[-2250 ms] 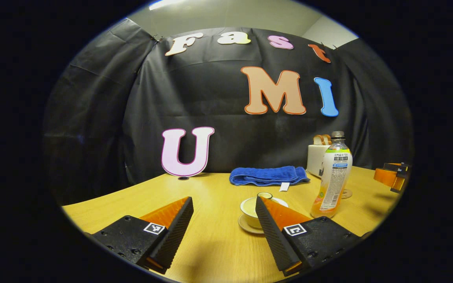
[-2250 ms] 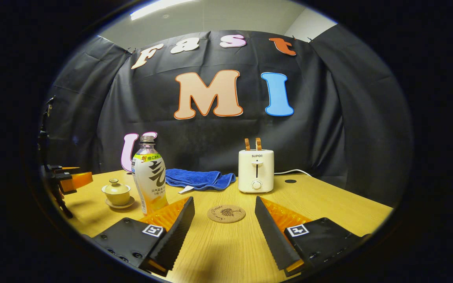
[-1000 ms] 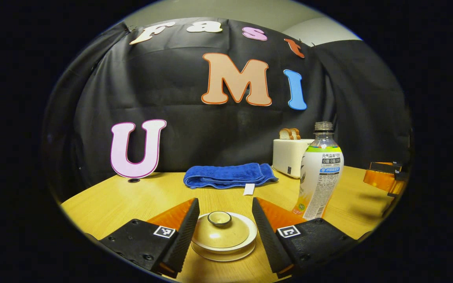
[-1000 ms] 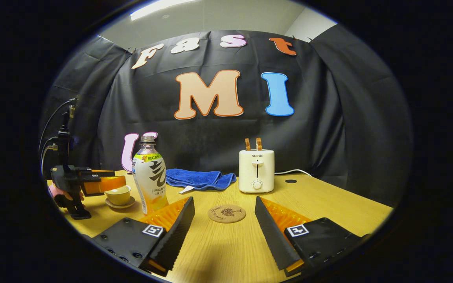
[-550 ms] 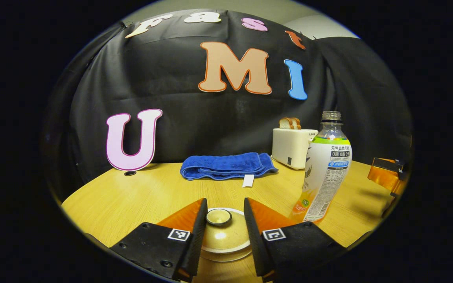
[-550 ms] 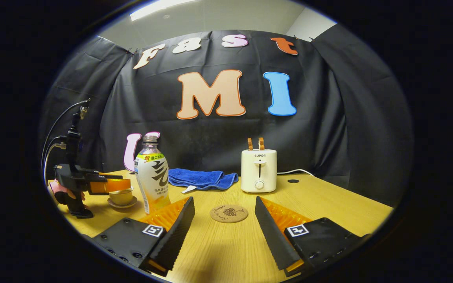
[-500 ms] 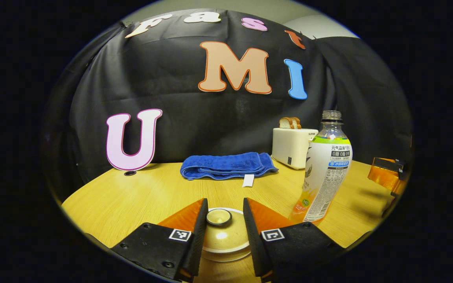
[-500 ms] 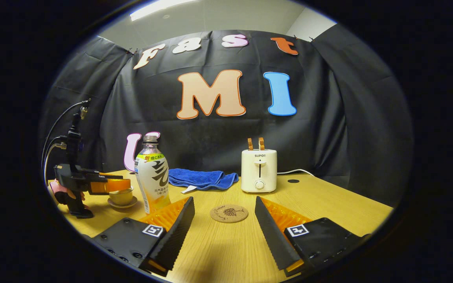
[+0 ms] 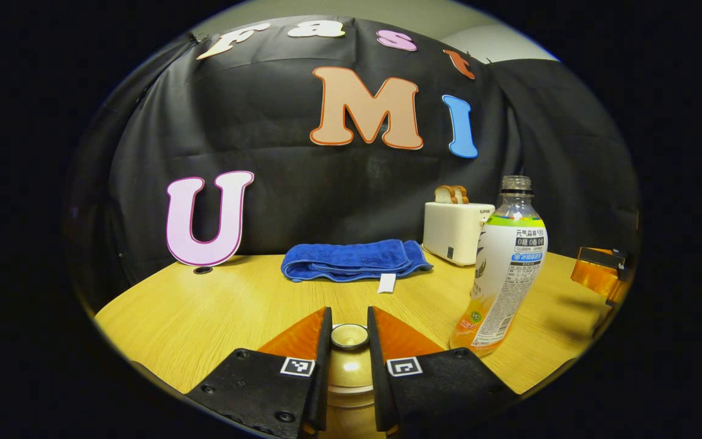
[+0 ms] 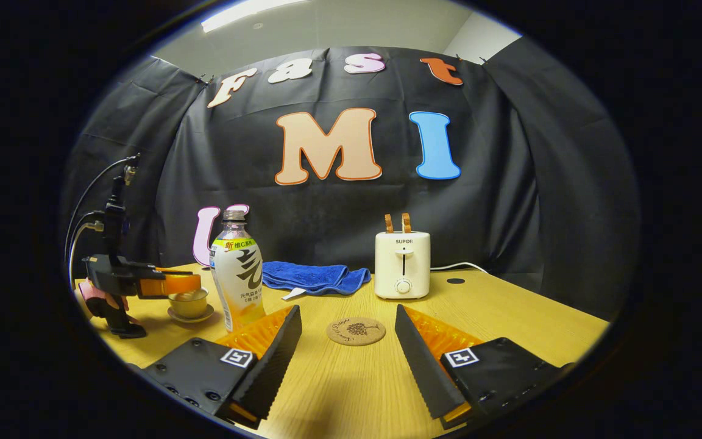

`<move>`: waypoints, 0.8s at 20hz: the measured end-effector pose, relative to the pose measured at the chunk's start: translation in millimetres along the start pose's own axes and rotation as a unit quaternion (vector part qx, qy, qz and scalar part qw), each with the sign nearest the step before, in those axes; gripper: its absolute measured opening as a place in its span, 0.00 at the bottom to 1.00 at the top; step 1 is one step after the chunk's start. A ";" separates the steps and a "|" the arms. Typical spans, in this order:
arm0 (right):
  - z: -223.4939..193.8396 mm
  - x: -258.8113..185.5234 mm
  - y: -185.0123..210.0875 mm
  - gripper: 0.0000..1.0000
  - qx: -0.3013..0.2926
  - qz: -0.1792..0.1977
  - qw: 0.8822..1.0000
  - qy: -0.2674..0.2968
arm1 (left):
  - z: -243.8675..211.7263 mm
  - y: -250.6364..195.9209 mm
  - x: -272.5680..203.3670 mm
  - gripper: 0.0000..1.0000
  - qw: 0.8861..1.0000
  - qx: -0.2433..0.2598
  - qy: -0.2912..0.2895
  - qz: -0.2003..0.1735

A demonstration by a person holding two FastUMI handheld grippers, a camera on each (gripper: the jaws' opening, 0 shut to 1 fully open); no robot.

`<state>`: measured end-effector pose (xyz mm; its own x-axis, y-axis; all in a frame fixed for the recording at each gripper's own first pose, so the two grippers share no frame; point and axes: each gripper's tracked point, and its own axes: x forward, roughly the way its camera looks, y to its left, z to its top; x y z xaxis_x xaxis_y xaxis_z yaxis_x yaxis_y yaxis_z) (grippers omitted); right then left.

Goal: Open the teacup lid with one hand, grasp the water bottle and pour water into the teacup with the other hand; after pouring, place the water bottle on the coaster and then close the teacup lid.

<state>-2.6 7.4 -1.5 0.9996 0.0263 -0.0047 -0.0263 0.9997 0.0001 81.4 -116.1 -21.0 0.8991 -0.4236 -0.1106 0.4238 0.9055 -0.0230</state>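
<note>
Lid-opening is the step in hand: at 6 o'clock in the left gripper view, the left gripper (image 9: 349,341) has its fingers clenched on the knob of the teacup lid (image 9: 349,336), one teacup (image 10: 189,303) on the bench (image 9: 217,305). Next comes a straight lift. At 3 o'clock stands one water bottle (image 9: 504,268). Right gripper (image 10: 347,341), fingers released, faces one coaster (image 10: 356,330).

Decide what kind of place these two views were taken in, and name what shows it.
Most likely a staged recording booth, not a real kitchen: black cloth walls a wooden table set with household props, a toaster, towel and water bottle.
</note>
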 end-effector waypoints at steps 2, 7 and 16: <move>-0.2 -0.4 3.5 0.97 0.000 0.008 1.000 0.000 | 3.9 2.8 -2.4 0.28 1.000 -0.007 -0.012 0.004; -1.0 -1.4 14.7 0.97 0.001 0.037 0.999 0.002 | 8.2 7.3 -6.1 0.28 0.999 -0.016 -0.029 0.014; -3.0 -2.9 65.3 0.95 0.006 0.148 0.989 0.007 | 10.8 44.9 -37.6 0.28 0.996 0.000 -0.048 0.073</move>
<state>-7.3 72.5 -4.5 0.9482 0.3172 -0.0166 -0.3169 0.9483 0.0156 67.8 -59.8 -7.1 0.9572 -0.2889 -0.0170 0.2887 0.9573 -0.0130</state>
